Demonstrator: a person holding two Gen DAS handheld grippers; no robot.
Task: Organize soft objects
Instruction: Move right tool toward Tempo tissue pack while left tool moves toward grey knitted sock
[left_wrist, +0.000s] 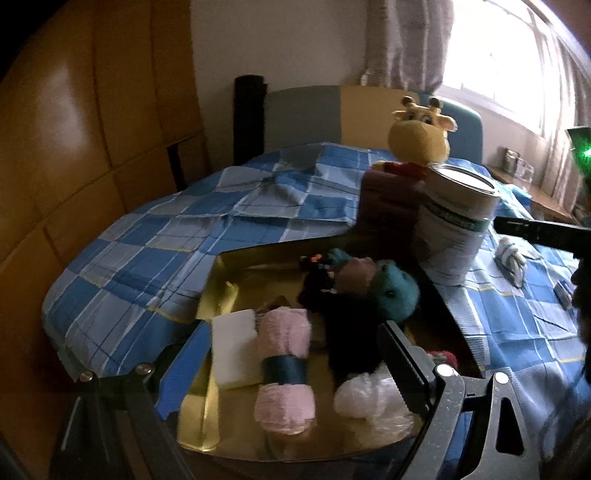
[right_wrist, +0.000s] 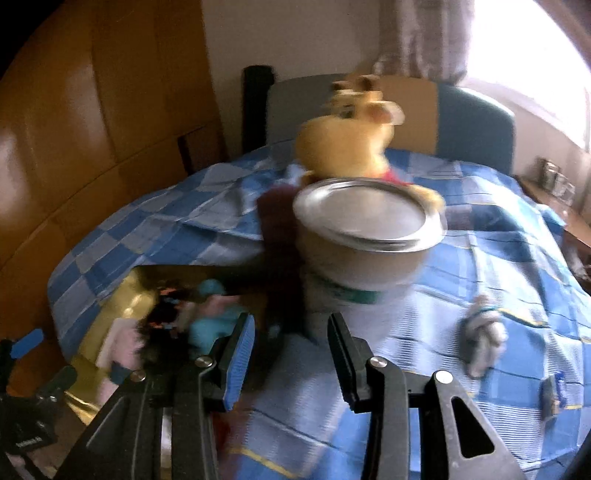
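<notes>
1. risk: the tall white metal tin with a green band (right_wrist: 364, 258) stands on the soft blue checked bedspread (left_wrist: 155, 251) right ahead of the right gripper (right_wrist: 291, 347); a careless push could topple it onto the yellow plush giraffe (left_wrist: 421, 133).
2. risk: the right wrist view is blurred, so aiming at the small white knotted cloth bundle (right_wrist: 482, 336) may miss.
3. right gripper: spread wide, holding nothing, touching nothing.
4. left gripper (left_wrist: 273, 384): spread wide over the shallow gold tray (left_wrist: 218, 295), holding nothing.
5. in the tray lie the pink rolled towel with a teal band (left_wrist: 284, 369), a teal plush toy (left_wrist: 395, 291) and a white foam block (left_wrist: 234, 347).
</notes>
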